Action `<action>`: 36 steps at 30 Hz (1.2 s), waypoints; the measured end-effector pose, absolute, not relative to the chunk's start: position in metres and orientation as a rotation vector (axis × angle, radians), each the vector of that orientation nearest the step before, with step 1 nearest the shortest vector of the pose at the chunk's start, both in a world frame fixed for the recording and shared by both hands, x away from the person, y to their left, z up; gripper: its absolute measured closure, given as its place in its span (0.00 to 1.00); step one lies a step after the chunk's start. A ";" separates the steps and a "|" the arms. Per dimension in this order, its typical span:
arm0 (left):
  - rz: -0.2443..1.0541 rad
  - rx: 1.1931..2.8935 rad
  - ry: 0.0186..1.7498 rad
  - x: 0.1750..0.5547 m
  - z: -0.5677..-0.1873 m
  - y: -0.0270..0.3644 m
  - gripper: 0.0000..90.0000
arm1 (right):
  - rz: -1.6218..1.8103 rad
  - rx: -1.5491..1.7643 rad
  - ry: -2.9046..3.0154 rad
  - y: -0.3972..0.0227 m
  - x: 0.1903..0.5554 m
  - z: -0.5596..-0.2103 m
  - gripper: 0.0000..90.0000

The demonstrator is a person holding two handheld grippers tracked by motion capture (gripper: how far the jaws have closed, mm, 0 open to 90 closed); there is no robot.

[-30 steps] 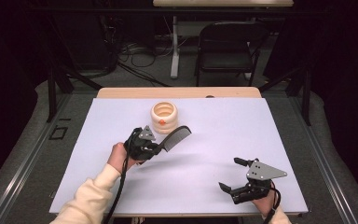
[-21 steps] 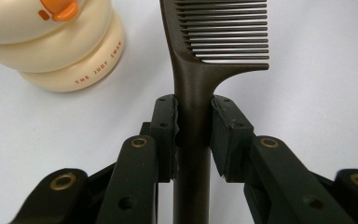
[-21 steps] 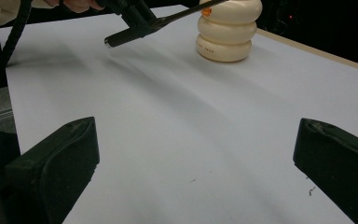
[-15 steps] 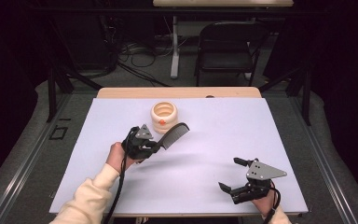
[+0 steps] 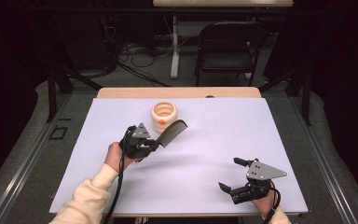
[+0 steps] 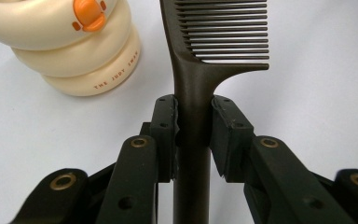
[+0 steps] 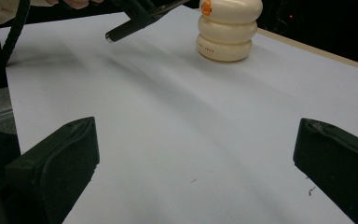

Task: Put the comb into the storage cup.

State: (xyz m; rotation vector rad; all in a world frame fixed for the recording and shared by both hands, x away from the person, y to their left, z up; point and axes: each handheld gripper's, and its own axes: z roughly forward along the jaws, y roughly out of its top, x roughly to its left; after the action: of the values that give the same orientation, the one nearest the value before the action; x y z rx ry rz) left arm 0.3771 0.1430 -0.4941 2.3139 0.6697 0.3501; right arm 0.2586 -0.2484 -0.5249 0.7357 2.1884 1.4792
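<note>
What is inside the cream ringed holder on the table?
In the high view the cream holder opens upward and nothing sticks out; its bottom is hidden by its wall. The comb is in the left gripper.

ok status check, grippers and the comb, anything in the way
Left gripper shut on the comb handle, held off the table. Right gripper open, empty, low near table edge. Cream holder just beyond the comb; nothing between.

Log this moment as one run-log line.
left hand-held gripper: shut on comb handle | right hand-held gripper: open, empty | cream ringed holder: upright beside comb
</note>
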 end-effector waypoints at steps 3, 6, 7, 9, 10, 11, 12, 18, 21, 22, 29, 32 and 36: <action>0.355 2.310 0.670 0.377 -0.493 0.144 0.80 | 1.478 0.738 2.189 -0.249 0.259 -0.525 0.00; 0.362 2.303 0.676 0.377 -0.492 0.145 0.80 | 1.476 0.738 2.188 -0.249 0.259 -0.525 0.00; 0.366 2.299 0.675 0.377 -0.492 0.146 0.80 | 1.476 0.739 2.189 -0.249 0.259 -0.525 0.00; 0.368 2.292 0.678 0.377 -0.491 0.147 0.80 | 1.476 0.745 2.189 -0.249 0.259 -0.525 0.00; 0.368 2.290 0.679 0.377 -0.491 0.147 0.80 | 1.474 0.742 2.188 -0.249 0.259 -0.525 0.00; 0.375 2.285 0.679 0.377 -0.490 0.147 0.80 | 1.475 0.742 2.188 -0.249 0.259 -0.525 0.00; 0.374 2.281 0.681 0.376 -0.490 0.148 0.80 | 1.474 0.745 2.189 -0.249 0.259 -0.525 0.00; 0.385 2.261 0.689 0.377 -0.488 0.151 0.80 | 1.470 0.748 2.186 -0.249 0.259 -0.525 0.00; 0.392 2.248 0.692 0.377 -0.487 0.153 0.80 | 1.470 0.749 2.188 -0.249 0.259 -0.525 0.00; 0.389 2.246 0.695 0.377 -0.487 0.153 0.80 | 1.470 0.751 2.187 -0.249 0.259 -0.525 0.00; 0.405 2.217 0.708 0.379 -0.484 0.158 0.80 | 1.471 0.755 2.187 -0.249 0.260 -0.525 0.00; 0.411 2.209 0.711 0.379 -0.483 0.159 0.80 | 1.471 0.753 2.189 -0.249 0.260 -0.525 0.00; 0.414 2.201 0.719 0.380 -0.483 0.160 0.80 | 1.471 0.757 2.189 -0.250 0.260 -0.526 0.00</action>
State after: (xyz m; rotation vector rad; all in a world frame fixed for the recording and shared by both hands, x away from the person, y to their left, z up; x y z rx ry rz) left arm 0.3796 0.1600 -0.4833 2.2009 0.7187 0.4137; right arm 0.2599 -0.2495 -0.5256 0.7565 2.1888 1.4712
